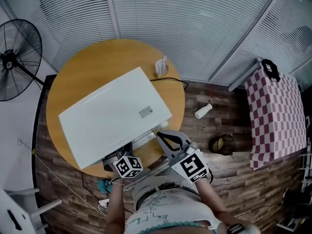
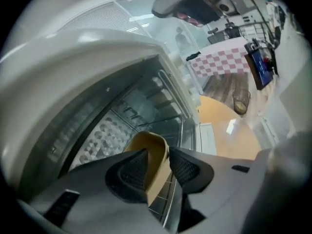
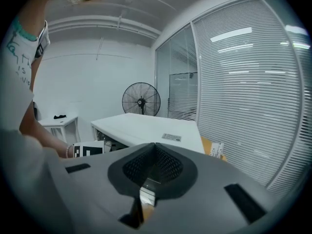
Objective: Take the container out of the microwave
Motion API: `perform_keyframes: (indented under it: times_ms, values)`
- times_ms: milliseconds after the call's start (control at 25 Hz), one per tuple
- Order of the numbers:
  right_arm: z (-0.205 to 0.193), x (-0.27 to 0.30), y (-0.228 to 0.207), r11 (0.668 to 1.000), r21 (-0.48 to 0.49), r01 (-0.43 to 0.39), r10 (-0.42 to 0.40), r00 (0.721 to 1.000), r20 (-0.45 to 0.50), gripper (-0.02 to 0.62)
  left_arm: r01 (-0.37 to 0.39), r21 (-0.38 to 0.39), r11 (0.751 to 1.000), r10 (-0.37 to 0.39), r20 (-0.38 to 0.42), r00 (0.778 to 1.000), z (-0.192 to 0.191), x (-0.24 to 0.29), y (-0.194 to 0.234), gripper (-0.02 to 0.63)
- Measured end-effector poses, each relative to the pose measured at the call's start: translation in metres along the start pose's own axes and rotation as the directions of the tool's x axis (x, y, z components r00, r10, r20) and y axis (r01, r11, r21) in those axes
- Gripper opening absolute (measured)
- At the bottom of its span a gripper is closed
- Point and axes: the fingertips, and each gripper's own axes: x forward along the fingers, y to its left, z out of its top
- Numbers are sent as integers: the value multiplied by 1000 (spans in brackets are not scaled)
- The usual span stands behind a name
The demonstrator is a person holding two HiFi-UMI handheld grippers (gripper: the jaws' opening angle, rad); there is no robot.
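Slatted blinds (image 1: 195,18) line the glass walls of an office with a plank floor, where a round wooden bench (image 1: 92,67) carries a white microwave (image 1: 114,113) and a standing fan (image 1: 14,60) waits off to one side. The person stands at the front of the microwave with a tool in each hand. The left hand-held gripper (image 2: 159,156) reaches into the oven's cavity, which is already open, and its jaws stand wide apart. The tan container (image 2: 156,143) sits on the wire rack inside and shows in the gap between the two pads, but neither pad appears to press on it, so nothing seems to be gripped yet. The right hand-held gripper (image 3: 155,147) is held outside, beside the front corner of the microwave, and points across its flat top. Its jaws are closed together with nothing between them. The task looks to be at an early stage: the oven has been opened and the left tool lined up on the container, but the container is still inside. Closing on it, lifting it clear of the rack and drawing it out through the opening all remain to be done.
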Motion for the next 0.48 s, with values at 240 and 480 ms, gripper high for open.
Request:
perform_keyframes:
  times_ms: [240, 480]
  values:
    - [0, -5, -6, 1000, 5, 0, 0, 1000, 3, -6, 49, 29, 998, -48, -38, 998, -5, 8, -10, 110]
    - [0, -5, -12, 1000, 15, -3, 3, 1000, 5, -6, 72, 57, 996, -69, -46, 997, 1, 12, -13, 55]
